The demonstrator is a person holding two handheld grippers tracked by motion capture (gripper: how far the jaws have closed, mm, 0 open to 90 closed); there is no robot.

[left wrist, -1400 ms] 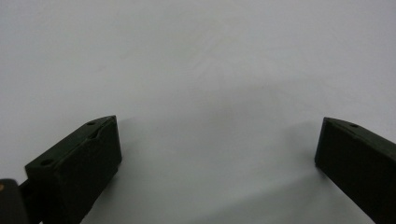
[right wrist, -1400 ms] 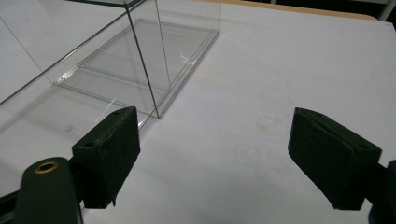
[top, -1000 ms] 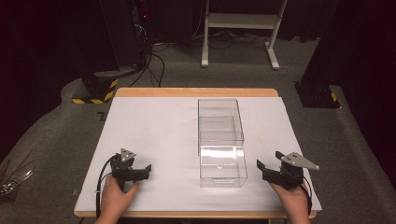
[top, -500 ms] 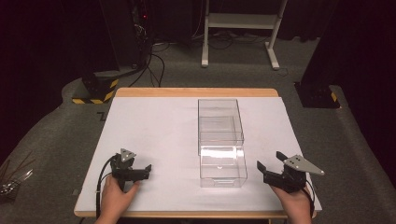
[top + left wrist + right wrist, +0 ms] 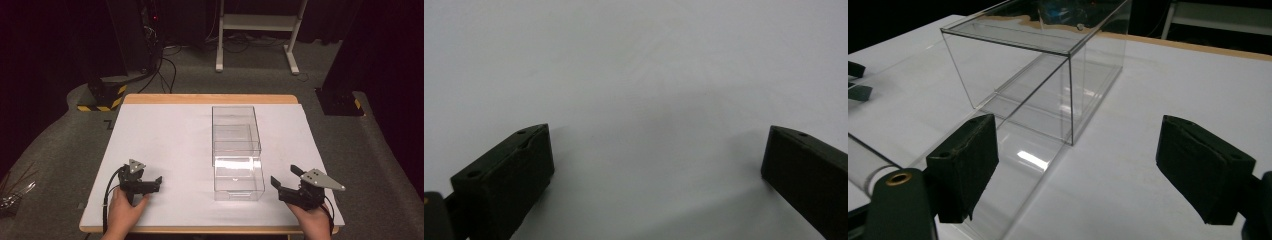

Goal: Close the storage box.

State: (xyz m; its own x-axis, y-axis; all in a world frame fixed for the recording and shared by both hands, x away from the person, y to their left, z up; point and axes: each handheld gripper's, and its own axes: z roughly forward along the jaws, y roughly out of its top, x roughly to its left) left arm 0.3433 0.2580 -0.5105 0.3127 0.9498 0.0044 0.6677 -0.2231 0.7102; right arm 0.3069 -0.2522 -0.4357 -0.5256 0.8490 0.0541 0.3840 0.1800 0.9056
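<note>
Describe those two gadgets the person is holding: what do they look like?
Both are black. The left gripper and right gripper each carry a grey three-cornered plate on top. A black cable loops from the left one. Each has two blocky black jaws with small holes. The forearms seen are bare, with no sleeves.

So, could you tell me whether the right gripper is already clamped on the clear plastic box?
No, the right gripper has its jaws spread wide over the white table, with the clear plastic box beyond them, untouched.
</note>
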